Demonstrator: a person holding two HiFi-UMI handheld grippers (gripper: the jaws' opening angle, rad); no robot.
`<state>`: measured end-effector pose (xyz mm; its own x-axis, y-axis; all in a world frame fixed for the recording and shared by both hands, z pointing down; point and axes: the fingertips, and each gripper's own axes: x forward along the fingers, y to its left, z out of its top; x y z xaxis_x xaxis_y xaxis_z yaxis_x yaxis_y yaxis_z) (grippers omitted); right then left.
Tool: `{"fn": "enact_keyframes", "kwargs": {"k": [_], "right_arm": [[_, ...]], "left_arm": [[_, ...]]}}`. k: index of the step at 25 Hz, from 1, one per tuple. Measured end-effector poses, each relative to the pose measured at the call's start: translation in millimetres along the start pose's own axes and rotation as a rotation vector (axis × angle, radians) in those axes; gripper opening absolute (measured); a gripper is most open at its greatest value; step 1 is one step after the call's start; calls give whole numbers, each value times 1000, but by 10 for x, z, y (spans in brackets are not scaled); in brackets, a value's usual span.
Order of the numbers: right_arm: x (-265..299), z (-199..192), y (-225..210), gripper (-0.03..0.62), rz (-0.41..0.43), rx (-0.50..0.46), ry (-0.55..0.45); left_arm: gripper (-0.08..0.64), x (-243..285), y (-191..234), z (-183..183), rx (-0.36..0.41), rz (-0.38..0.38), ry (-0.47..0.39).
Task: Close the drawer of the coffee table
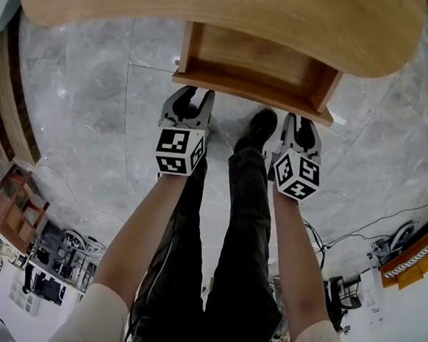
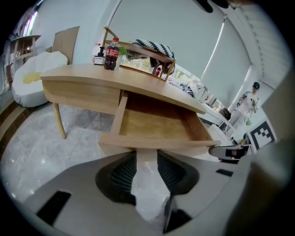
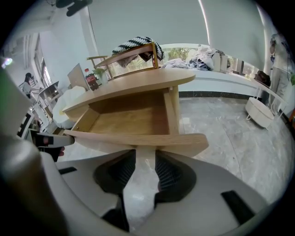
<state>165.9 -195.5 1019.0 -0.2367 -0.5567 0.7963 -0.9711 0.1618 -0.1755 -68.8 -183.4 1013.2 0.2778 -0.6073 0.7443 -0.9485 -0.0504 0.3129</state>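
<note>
A pale wooden table [image 1: 212, 11] stood at the far side of a grey stone floor [image 1: 88, 83]. Its drawer [image 1: 250, 90] was pulled well out toward the person and lay bare inside.

On the left, the left gripper [image 1: 188, 98] pointed at the left part of the drawer's front board, its tips right at the near edge; whether they touched the wood could not be told. In the left gripper view its jaws stood a little apart with nothing between them, and the floor showed through the gap. That view also showed a cola bottle [image 2: 111, 54] upright on the far left of the tabletop.

Between the two grippers, a dark shoe [image 1: 260, 128] rested on the floor just near of the drawer.

On the right, the right gripper [image 1: 300, 125] pointed at the right end of the front board, close to its corner. Its jaws were likewise slightly parted and empty, with the board just beyond their tips.
</note>
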Motion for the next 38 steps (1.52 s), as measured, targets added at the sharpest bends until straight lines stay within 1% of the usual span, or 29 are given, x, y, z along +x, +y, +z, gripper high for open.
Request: {"fn": "enact_keyframes", "kwargs": {"k": [6,12,19,23,33,35,38], "right_arm": [[90,261,-33,149,-6,-6,-46],[157,516,-3,146,28,-86,-100],[286,704,-52,141,33,-89,-127],[362,811,-55,141,42,-107,-147],[522,1046,-66,141,49,-184,-199],[549,1083,-62,141,44,-215,-210],[590,1132,-73,141,32,-288,-237]], "left_arm": [[152,94,-14,235,-8,10,-46],[153,179,15,557,-5,14,-106],[153,322,23,720,12,22,-125],[153,408,47,843,26,27,-145],[153,571,93,1080,46,42,-195],[153,594,107,1120,60,44,-205],[141,636,116,1176,83,47,-220]]}}
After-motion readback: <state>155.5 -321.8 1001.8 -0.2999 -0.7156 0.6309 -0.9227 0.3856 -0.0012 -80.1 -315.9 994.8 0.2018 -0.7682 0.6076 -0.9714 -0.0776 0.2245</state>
